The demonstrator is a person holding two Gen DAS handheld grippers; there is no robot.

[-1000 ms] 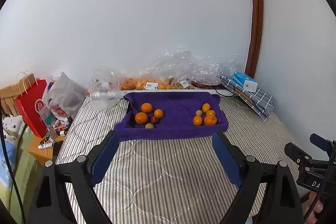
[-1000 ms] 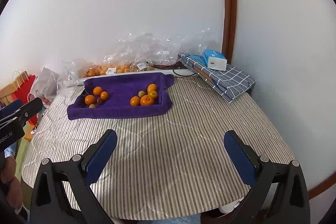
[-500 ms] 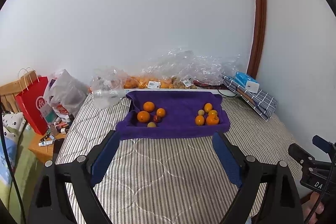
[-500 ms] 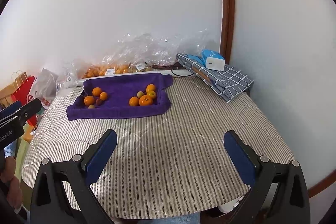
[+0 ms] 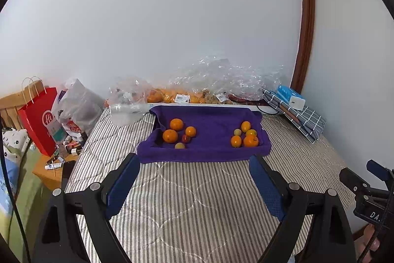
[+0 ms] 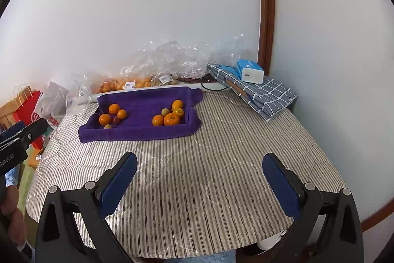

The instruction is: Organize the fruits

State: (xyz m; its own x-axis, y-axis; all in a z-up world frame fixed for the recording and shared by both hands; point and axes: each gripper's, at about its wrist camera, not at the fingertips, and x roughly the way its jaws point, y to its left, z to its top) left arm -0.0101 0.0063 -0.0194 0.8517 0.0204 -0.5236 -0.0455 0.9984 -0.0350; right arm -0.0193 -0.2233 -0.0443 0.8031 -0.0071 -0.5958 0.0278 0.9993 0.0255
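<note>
A purple towel-lined tray (image 5: 209, 152) (image 6: 138, 133) lies on the striped table. It holds two groups of fruit. The left group (image 5: 176, 133) (image 6: 112, 116) has oranges, a small red fruit and a pale yellow one. The right group (image 5: 245, 136) (image 6: 171, 115) has oranges and a pale yellow fruit. My left gripper (image 5: 194, 181) is open and empty, hovering over the table just in front of the tray. My right gripper (image 6: 200, 180) is open and empty, further back from the tray.
Clear plastic bags with more oranges (image 5: 182, 96) (image 6: 138, 80) lie along the wall behind the tray. A folded checked cloth (image 6: 266, 95) with a blue-white box (image 6: 250, 70) lies at the right. A red paper bag (image 5: 39, 120) stands left of the table.
Both grippers have drawn back and risen slightly, so the tray looks a little farther away. Both stay open and empty; the fruit has not moved.
</note>
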